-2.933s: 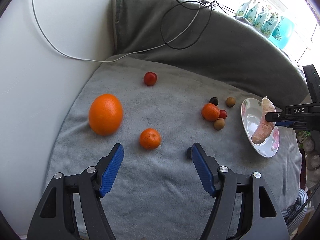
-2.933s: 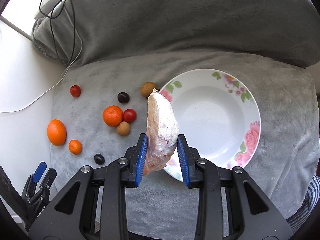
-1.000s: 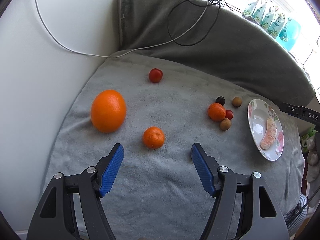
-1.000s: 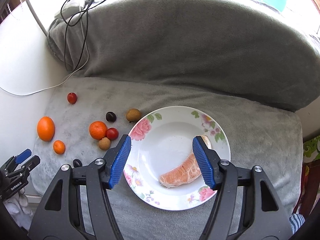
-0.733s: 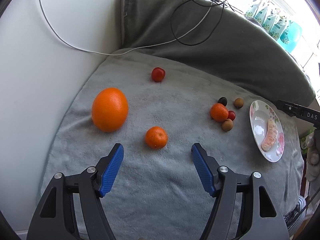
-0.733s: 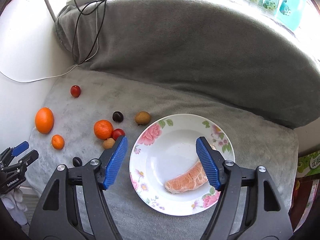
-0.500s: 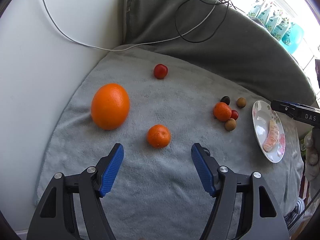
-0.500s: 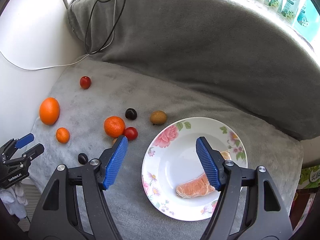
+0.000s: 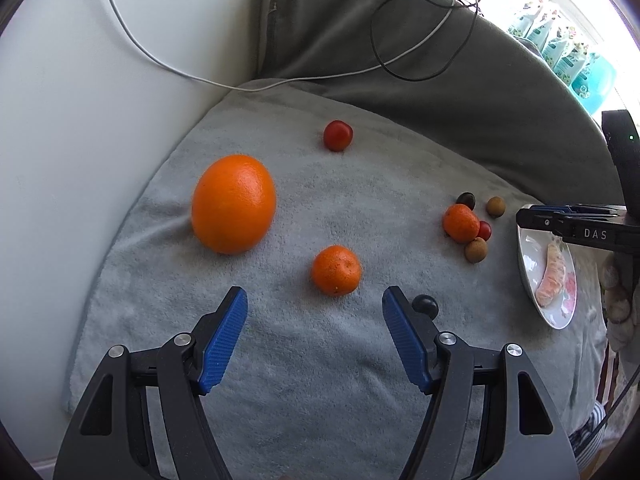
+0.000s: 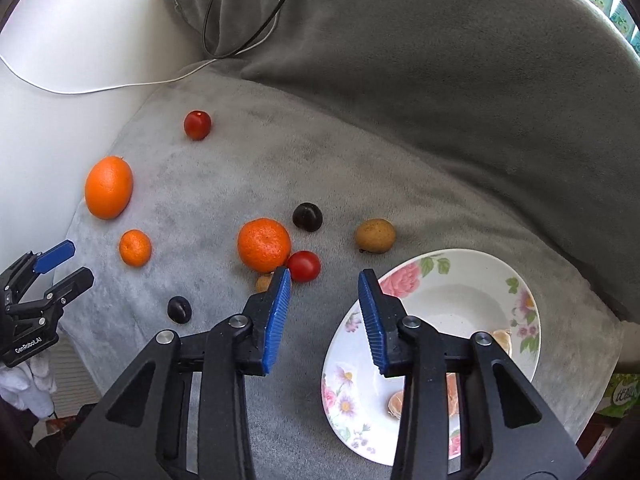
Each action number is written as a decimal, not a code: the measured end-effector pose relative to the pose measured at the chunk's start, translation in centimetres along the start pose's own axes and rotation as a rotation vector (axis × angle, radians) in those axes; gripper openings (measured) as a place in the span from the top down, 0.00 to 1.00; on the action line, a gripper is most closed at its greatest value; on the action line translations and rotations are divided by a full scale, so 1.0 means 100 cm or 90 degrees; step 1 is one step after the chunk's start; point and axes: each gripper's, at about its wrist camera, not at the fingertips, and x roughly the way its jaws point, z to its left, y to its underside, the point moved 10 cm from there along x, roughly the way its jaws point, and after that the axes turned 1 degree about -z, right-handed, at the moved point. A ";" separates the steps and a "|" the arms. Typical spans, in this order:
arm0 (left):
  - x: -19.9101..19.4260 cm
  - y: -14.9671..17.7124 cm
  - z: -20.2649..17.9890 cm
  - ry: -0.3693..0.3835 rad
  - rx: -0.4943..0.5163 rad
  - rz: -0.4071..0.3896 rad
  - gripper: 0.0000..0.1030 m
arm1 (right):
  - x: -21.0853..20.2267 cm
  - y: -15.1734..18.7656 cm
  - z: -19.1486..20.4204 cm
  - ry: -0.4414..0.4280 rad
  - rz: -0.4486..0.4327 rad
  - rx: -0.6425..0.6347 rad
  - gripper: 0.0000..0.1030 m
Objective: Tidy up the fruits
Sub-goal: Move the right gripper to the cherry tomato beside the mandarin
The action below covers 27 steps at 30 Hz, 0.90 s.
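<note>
My left gripper point(image 9: 315, 300) is open and empty, just in front of a small mandarin point(image 9: 336, 269). A large orange point(image 9: 233, 204) lies left of it and a red tomato point(image 9: 338, 135) farther back. My right gripper point(image 10: 323, 278) is open and empty, above the left rim of the floral plate point(image 10: 472, 292). A peeled pomelo segment point(image 9: 552, 274) lies in the plate. Just beyond the right fingers are a red tomato point(image 10: 304, 266), a mandarin point(image 10: 264, 245), a dark plum point(image 10: 307, 217) and a brown longan point(image 10: 375, 235).
A grey towel point(image 9: 360, 380) covers the surface, with a grey cushion point(image 10: 440, 80) behind it. Cables point(image 9: 400, 40) hang over the cushion and a white wall point(image 9: 100, 80) stands at left. Another dark plum point(image 10: 179, 309) lies near the towel's front edge.
The right gripper let go of the pomelo segment into the plate, opened, and moved left toward the fruit cluster, its jaws now narrower. The left gripper has edged closer to the small mandarin.
</note>
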 end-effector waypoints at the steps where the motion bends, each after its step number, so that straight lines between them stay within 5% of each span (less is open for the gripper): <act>1: 0.000 0.000 0.000 0.001 0.000 0.000 0.33 | 0.003 0.000 0.001 -0.002 0.008 -0.006 0.68; 14: 0.017 -0.003 0.003 0.019 -0.010 0.017 0.39 | 0.031 0.002 0.003 -0.058 0.068 0.001 0.70; 27: 0.029 -0.004 0.002 0.022 -0.011 0.028 0.40 | 0.051 -0.002 0.009 -0.056 0.094 -0.023 0.75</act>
